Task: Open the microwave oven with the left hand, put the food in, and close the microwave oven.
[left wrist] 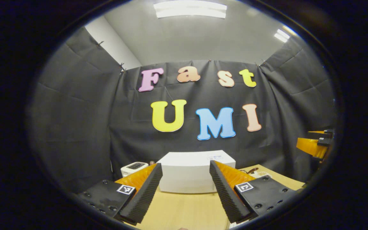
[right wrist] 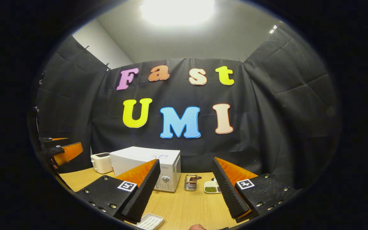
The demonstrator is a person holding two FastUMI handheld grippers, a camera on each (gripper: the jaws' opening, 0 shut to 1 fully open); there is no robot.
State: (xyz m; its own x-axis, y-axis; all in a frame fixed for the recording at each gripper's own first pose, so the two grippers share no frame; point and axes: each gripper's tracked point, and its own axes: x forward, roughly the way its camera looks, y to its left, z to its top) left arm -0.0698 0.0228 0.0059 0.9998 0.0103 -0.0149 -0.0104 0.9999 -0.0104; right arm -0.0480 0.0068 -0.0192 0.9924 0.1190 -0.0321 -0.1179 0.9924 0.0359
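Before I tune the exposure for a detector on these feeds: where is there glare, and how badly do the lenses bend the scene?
Right gripper view: the ceiling light is blown out to a white blotch, yet the microwave oven stays readable. Left gripper view: the ceiling light panel keeps its edges, with milder glare. Both views: strong fisheye bowing of the table edge and the booth walls, no motion blur.

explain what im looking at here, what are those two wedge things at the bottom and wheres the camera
Each picture comes from a camera riding on a hand-held gripper, looking forward between its own jaws. Those wedges are the jaws. The left gripper and the right gripper both stand open and hold nothing. Ahead, on a wooden table, sit a white microwave oven with its door closed, a white toaster, a small metal rack, a small dish of green food and a white tray near the right gripper.
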